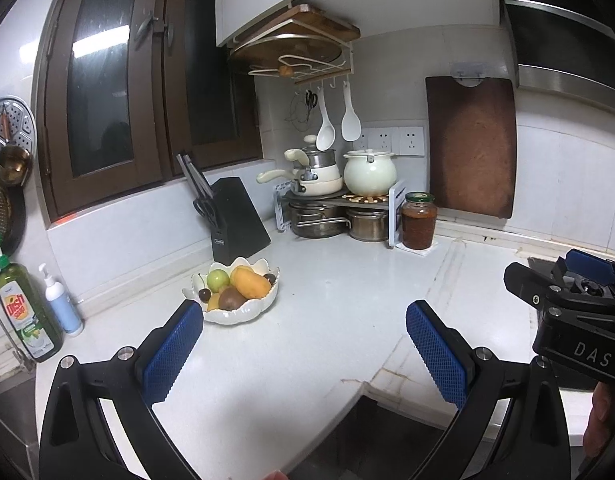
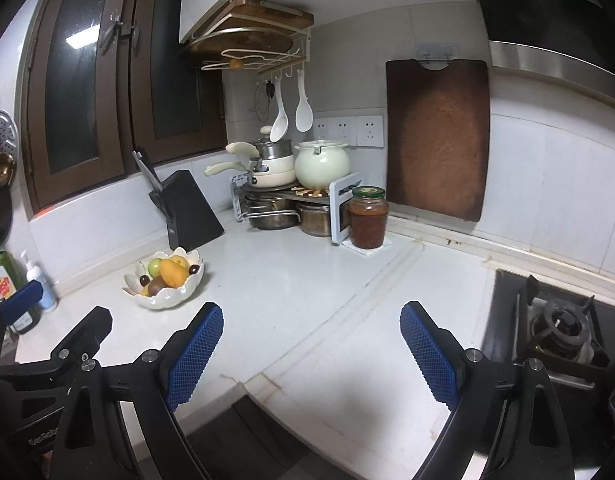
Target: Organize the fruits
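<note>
Far to the left, a green soap bottle [image 1: 27,312] and a small white pump bottle [image 1: 61,304] stand by the wall; next comes the white bowl [image 1: 243,312], shaped like a flower, sitting on the white counter [image 1: 327,280]; inside it lie the fruits, an orange mango [image 1: 250,286], a green apple [image 1: 218,279], a brown kiwi [image 1: 231,298] and a dark cherry [image 1: 204,294]; right behind the bowl stands a black knife block [image 1: 237,220]; the left gripper [image 1: 303,352] hangs over the counter edge, close to the bowl, with its blue pads spread wide and nothing between them; further along, in the corner, pots are piled on a small rack [image 1: 331,196], and a jar with brown stuff [image 1: 418,220] stands beside it; a big brown cutting board [image 1: 471,148] leans on the wall; the right gripper [image 2: 311,356] also stands wide open and holds nothing; a black stove [image 2: 563,320] is at the far right.
</note>
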A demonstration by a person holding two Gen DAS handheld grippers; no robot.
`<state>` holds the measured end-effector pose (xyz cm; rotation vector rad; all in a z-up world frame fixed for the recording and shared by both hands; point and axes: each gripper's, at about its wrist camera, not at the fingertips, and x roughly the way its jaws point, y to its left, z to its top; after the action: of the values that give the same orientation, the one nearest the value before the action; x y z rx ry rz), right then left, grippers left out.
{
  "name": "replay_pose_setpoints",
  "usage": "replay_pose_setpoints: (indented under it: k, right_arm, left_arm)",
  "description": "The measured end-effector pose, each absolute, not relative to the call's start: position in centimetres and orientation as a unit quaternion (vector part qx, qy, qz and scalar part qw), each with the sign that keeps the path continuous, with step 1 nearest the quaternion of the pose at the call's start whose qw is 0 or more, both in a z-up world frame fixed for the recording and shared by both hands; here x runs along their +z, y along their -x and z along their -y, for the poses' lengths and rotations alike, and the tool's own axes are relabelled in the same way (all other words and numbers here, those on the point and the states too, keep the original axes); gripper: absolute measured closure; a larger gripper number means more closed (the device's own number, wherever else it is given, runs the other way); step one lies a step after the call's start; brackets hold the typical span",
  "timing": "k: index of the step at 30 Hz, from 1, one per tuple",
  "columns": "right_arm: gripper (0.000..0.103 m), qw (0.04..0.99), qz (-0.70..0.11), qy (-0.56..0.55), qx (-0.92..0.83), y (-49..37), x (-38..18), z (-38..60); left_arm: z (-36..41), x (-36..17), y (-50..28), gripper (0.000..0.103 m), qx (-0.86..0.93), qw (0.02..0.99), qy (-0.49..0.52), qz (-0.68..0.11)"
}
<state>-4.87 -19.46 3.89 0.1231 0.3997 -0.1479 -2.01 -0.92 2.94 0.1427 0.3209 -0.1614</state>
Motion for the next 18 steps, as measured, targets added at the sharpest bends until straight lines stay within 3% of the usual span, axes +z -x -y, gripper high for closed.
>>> replay_pose_setpoints:
  k: [18]
  right_arm:
    - [0.012, 0.977, -0.193, -0.062, -0.069, 8.2, 3.7, 19.9]
  left_arm:
    - [1.5, 3.2, 5.4, 0.000, -0.071, 0.983, -0.073, -0.153]
